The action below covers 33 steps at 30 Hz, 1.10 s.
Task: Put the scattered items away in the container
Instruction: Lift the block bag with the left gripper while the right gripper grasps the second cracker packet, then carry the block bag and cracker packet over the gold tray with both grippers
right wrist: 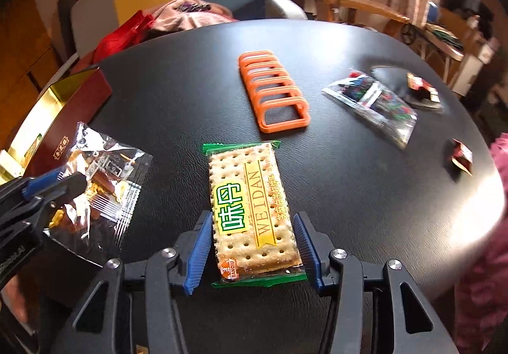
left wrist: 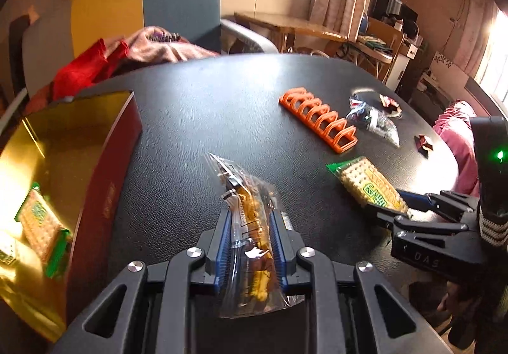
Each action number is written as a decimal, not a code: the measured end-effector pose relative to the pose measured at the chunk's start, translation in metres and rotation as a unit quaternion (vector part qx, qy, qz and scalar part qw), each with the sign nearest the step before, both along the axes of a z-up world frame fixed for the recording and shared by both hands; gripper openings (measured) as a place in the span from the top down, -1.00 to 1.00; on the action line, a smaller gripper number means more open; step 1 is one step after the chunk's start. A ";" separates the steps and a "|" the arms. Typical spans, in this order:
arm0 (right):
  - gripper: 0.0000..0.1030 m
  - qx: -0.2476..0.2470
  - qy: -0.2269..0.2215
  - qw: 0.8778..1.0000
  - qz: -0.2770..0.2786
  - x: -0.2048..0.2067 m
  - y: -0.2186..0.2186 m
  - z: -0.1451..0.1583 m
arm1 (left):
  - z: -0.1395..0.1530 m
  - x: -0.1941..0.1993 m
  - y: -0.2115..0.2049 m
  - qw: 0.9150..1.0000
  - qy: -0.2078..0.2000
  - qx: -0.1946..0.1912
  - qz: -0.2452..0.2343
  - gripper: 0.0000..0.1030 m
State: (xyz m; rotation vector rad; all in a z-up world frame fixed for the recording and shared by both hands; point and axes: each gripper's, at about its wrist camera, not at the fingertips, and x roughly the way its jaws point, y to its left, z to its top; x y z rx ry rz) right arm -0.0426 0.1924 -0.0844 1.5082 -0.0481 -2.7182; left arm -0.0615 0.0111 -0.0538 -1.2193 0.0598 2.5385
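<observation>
Left wrist view: your left gripper (left wrist: 250,227) is clamped on a clear bag of brown parts (left wrist: 250,211), lifted just right of the gold-lined box (left wrist: 122,144), where cracker packs (left wrist: 41,224) already lie. Your right gripper (right wrist: 252,246) straddles the cracker packet (right wrist: 250,205) on the table (right wrist: 190,84), jaws apart. The orange rack (right wrist: 273,90), another bag (right wrist: 374,100) and small wrapped sweets (right wrist: 460,155) remain, so I judge you under halfway.
</observation>
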 end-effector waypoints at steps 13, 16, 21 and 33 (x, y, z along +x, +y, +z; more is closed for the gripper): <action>-0.01 0.011 0.037 0.999 -0.021 0.021 -0.012 0.030 | 0.021 0.017 -0.010 0.999 0.021 0.029 0.009 0.55; -0.01 0.008 0.039 0.999 -0.018 0.023 -0.016 0.032 | 0.022 0.018 -0.013 0.999 0.024 0.026 0.011 0.56; 0.00 0.006 0.038 0.999 -0.013 0.025 -0.020 0.032 | 0.025 0.015 -0.017 0.999 0.028 0.026 0.015 0.57; 0.00 0.010 0.053 0.999 -0.004 0.026 -0.029 0.043 | 0.030 0.016 -0.025 0.999 0.037 0.031 0.019 0.57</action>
